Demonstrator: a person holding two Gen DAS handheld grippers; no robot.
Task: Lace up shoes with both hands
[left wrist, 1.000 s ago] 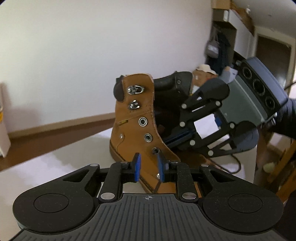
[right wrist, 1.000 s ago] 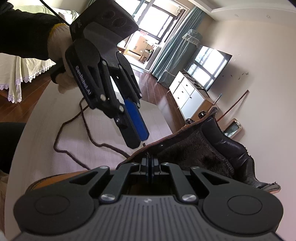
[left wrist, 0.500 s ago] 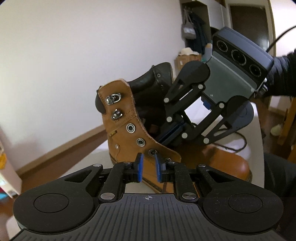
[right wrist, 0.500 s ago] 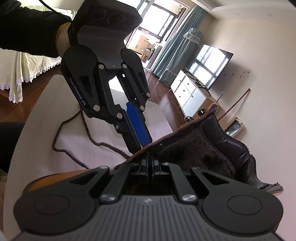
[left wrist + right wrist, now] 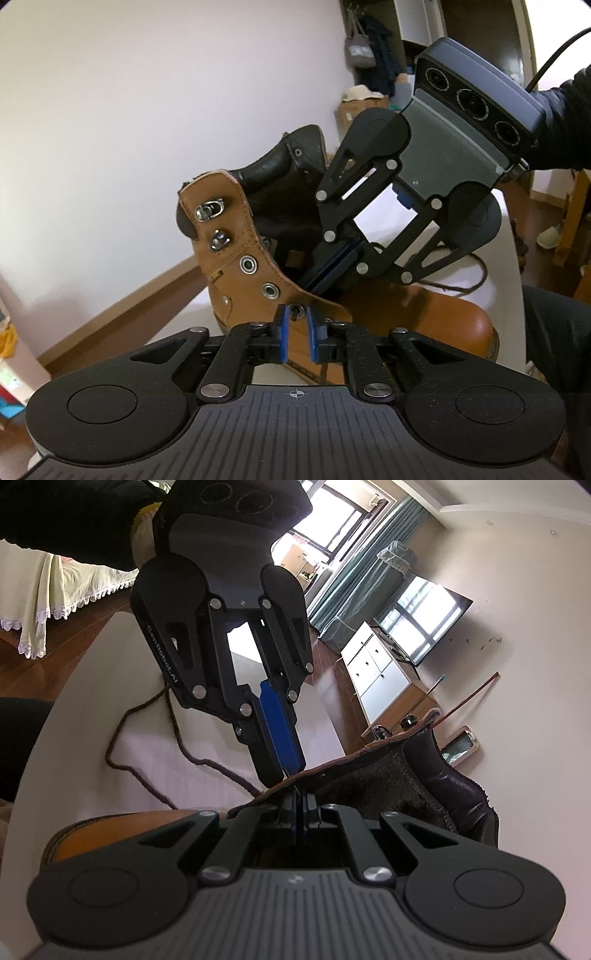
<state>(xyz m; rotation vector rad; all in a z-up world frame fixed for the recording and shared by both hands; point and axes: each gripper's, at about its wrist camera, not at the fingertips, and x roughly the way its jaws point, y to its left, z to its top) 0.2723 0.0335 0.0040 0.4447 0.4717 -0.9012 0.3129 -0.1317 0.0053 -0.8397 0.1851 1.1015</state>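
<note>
Task object: a tan leather boot (image 5: pixel 424 314) stands upright on the white worktop (image 5: pixel 85 686); in the left wrist view its toe points right and its near eyelet flap faces the camera; the flap carries two metal hooks (image 5: pixel 210 210) above a column of round eyelets.

Left tool (image 5: pixel 295 317): positioned just in front of the lowest visible eyelet (image 5: pixel 294 309); its jaws are closing; a narrow gap remains between the blue pads (image 5: pixel 283 332); the dark lace tip (image 5: pixel 294 314) protrudes from that eyelet and sits between the pads.

Right tool (image 5: pixel 314 282): inserted into the boot opening from the far side, behind the same flap; its jaws are fully closed; in the right wrist view a thin dark strand runs from the flap edge down between its tips, so it grips the lace just inside the eyelet.

Lace (image 5: pixel 176 731): brown; its free length lies in loose curves on the worktop beyond the boot.

A dark sleeve (image 5: pixel 565 122) shows behind the right tool.
</note>
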